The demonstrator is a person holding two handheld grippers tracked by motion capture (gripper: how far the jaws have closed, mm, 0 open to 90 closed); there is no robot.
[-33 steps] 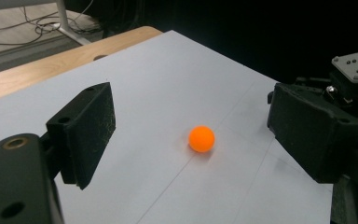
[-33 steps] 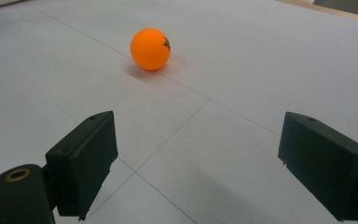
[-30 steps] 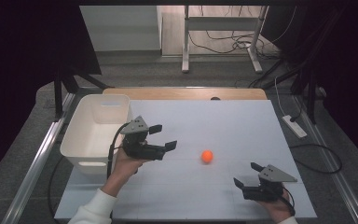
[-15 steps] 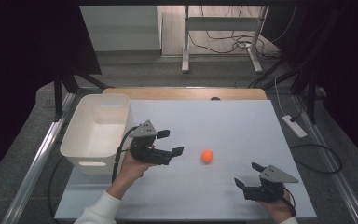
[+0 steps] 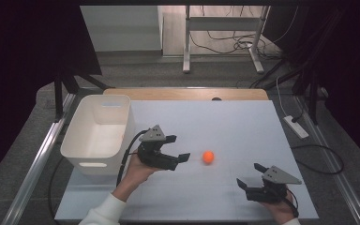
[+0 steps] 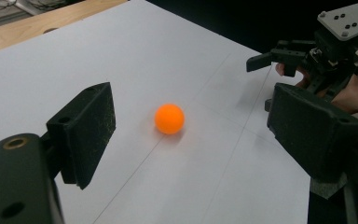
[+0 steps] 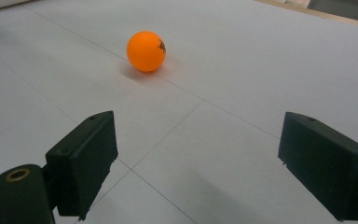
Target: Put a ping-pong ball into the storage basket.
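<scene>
An orange ball (image 5: 208,157) lies on the white table (image 5: 225,122), roughly at its middle and toward the near half, free of both grippers. The left gripper (image 5: 177,149) is held just above the table to the left of the ball, its 2 jaws spread wide and aimed at it; in the left gripper view the ball (image 6: 169,118) sits ahead between the jaws, not yet enclosed. The right gripper (image 5: 250,177) rests low near the table's front right corner, well apart from the ball, its jaws also wide open; in the right gripper view the ball (image 7: 146,51) lies farther off, ahead and to the left. A white plastic bin (image 5: 79,147) stands at the table's left edge, just beside the left gripper.
</scene>
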